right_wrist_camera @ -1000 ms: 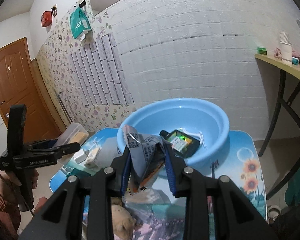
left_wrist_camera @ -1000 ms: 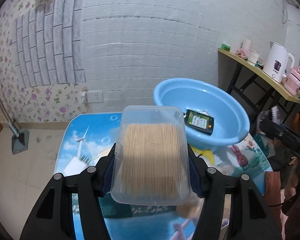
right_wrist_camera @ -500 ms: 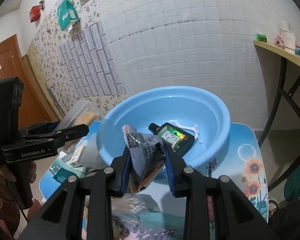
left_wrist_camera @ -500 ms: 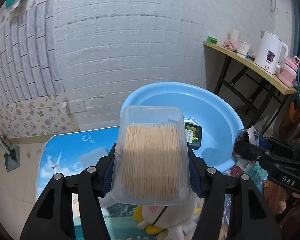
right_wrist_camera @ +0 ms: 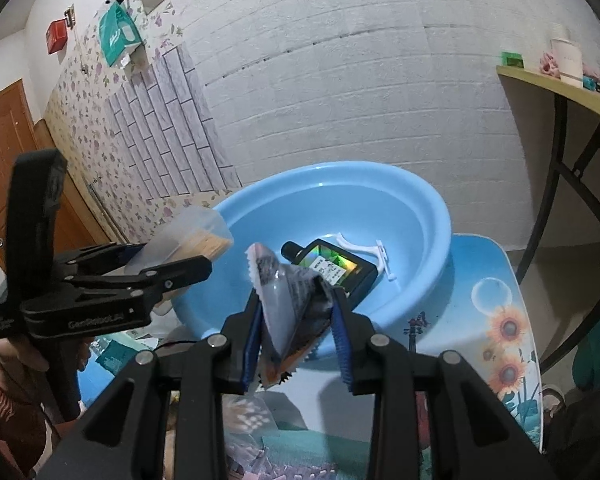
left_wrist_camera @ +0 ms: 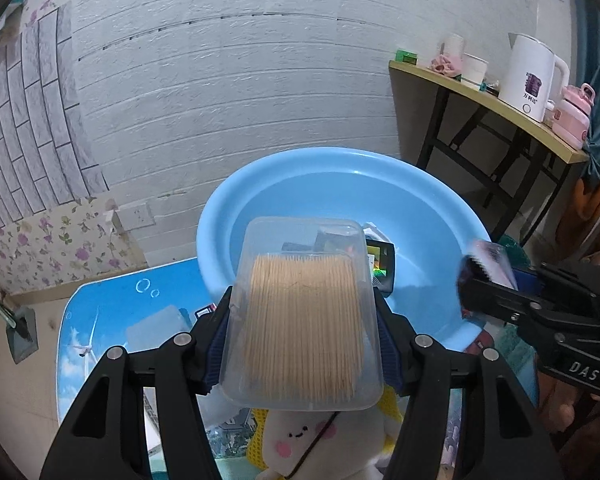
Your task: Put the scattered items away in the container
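Observation:
My left gripper (left_wrist_camera: 302, 312) is shut on a clear plastic box of toothpicks (left_wrist_camera: 302, 320), held just in front of the near rim of the light blue basin (left_wrist_camera: 420, 216). My right gripper (right_wrist_camera: 296, 320) is shut on a crumpled snack packet (right_wrist_camera: 288, 304), held over the basin's (right_wrist_camera: 380, 200) near rim. Inside the basin lie a black bottle with a shiny label (right_wrist_camera: 332, 268) and a white plastic clip (right_wrist_camera: 372, 252). The left gripper with the toothpick box (right_wrist_camera: 192, 236) shows at the left in the right wrist view.
The basin stands on a small blue printed table (left_wrist_camera: 108, 304). A white plush toy (left_wrist_camera: 300, 436) and a clear flat box (left_wrist_camera: 156, 328) lie on the table below my left gripper. A wooden shelf (left_wrist_camera: 492, 100) with a kettle stands at the right.
Both grippers have moved closer to the basin with their loads. The right gripper now shows at the basin's right rim in the left wrist view.

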{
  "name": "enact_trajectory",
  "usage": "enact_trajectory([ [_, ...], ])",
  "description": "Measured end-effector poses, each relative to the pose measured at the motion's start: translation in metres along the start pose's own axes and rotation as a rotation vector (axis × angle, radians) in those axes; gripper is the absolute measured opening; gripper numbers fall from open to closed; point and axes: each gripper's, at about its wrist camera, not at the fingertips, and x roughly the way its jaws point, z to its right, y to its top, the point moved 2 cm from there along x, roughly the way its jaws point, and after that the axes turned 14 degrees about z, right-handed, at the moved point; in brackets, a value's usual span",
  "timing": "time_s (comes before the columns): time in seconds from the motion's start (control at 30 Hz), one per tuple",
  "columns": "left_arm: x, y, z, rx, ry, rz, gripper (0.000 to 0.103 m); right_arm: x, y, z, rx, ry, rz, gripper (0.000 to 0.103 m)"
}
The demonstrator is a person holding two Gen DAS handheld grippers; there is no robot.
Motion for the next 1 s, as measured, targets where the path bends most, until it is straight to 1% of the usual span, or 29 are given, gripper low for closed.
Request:
enact_trajectory([
  [0.03,-0.001,-0.001,0.0,0.0,0.0,0.001,0.062,0.001,0.0,-0.002,-0.004,0.0,0.004,0.034],
  [0.13,-0.004,-0.003,0.001,-0.003,-0.01,0.002,0.065,0.003,0.0,-0.009,-0.029,0.012,0.003,0.048],
  [0.17,-0.005,-0.003,0.001,-0.001,-0.014,0.003,0.068,0.003,0.0,-0.01,-0.031,0.018,0.002,0.055],
  [0.2,-0.006,-0.003,0.002,0.003,-0.018,0.005,0.069,0.003,0.0,-0.013,-0.035,0.023,0.005,0.058],
  [0.23,-0.008,-0.003,0.004,0.007,-0.021,0.008,0.07,0.002,0.0,-0.015,-0.039,0.023,0.005,0.059],
  [0.47,-0.014,-0.009,0.003,-0.01,-0.024,0.004,0.072,-0.005,-0.001,-0.013,-0.029,0.016,0.02,0.06],
  [0.6,-0.021,-0.013,-0.002,-0.011,-0.011,0.003,0.074,-0.01,0.0,-0.01,-0.013,-0.004,0.023,0.06],
  [0.67,-0.025,-0.014,-0.006,-0.015,-0.003,0.005,0.078,-0.011,0.001,-0.01,-0.011,-0.016,0.024,0.06],
  [0.73,-0.029,-0.016,-0.012,-0.027,0.007,0.002,0.079,-0.013,0.001,-0.008,-0.006,-0.039,0.026,0.059],
  [0.87,-0.04,-0.023,-0.023,-0.054,0.034,-0.001,0.081,-0.014,-0.001,-0.007,0.003,-0.069,0.006,0.06],
  [0.9,-0.042,-0.027,-0.028,-0.063,0.042,-0.006,0.083,-0.015,-0.002,-0.007,0.003,-0.07,0.002,0.06],
  [1.0,-0.046,-0.038,-0.038,-0.091,0.059,-0.027,0.084,-0.016,-0.006,-0.013,-0.006,-0.073,-0.017,0.06],
])
